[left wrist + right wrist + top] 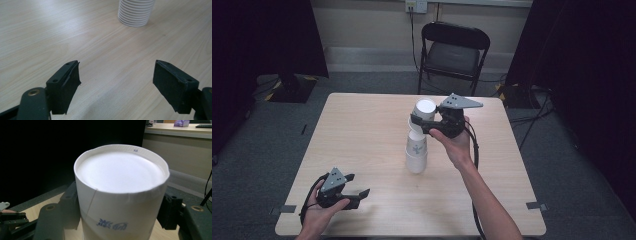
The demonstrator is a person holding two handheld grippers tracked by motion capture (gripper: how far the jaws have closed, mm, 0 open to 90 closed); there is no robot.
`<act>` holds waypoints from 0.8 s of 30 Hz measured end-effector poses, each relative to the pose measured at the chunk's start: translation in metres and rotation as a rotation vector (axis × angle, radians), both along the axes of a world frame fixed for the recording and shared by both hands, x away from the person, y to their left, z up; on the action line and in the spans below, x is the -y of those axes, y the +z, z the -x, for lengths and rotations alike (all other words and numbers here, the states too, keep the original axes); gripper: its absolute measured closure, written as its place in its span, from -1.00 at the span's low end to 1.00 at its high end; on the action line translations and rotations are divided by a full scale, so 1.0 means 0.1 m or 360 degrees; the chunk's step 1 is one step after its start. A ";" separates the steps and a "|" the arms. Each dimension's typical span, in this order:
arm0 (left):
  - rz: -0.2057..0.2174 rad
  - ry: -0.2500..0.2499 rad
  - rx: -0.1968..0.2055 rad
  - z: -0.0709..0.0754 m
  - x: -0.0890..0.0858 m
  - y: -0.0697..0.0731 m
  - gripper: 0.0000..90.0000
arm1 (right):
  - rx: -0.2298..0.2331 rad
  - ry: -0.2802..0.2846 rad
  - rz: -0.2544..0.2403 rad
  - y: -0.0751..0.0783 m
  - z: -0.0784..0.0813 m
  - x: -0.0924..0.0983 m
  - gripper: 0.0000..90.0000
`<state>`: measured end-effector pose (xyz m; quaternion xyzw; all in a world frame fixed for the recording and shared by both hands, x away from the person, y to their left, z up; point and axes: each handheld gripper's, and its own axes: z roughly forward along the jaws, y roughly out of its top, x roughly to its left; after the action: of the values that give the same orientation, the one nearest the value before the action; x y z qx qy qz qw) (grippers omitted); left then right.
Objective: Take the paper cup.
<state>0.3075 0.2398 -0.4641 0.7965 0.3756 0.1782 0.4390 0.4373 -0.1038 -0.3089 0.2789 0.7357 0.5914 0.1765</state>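
Paper cup, upside down with its white base facing up, sat clamped in the right gripper above the stack of cups near the middle of the tabletop. Whether the held cup had come free of the stack was hard to make out in the high view, since the gripper's black jaws covered the join. In the right gripper view the paper cup hid most of both jaws, its lower wall ran off the bottom edge, and the blue print on its side was too blurred to read. The left gripper rested low at the near left corner of the tabletop in the person's hand, jaws spread wide and holding nothing.

Pale wood grain covered the tabletop, which stood on grey carpet. 1 black folding chair stood beyond the far edge under a wall socket, with dark curtains at both sides.

Only the ribbed rims at the foot of the stack of cups appeared in the left gripper view, cut off by the top edge. A counter in the room's background appeared in the right gripper view.
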 end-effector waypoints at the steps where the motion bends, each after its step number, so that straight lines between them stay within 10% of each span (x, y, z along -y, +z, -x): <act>1: 0.0005 0.0001 -0.0003 0.00 0.00 0.00 -0.53 | 0.0002 -0.0007 0.0001 0.01 0.00 0.02 -0.25; 24: 0.0150 -0.0084 -0.0033 -0.02 0.14 0.02 -0.45 | -0.0111 -0.0171 0.0005 -0.20 0.27 0.64 -0.25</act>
<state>0.3098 0.2255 -0.4619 0.7864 0.3669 0.1404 0.4767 0.4098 -0.1673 -0.3286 0.3382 0.7263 0.5699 0.1827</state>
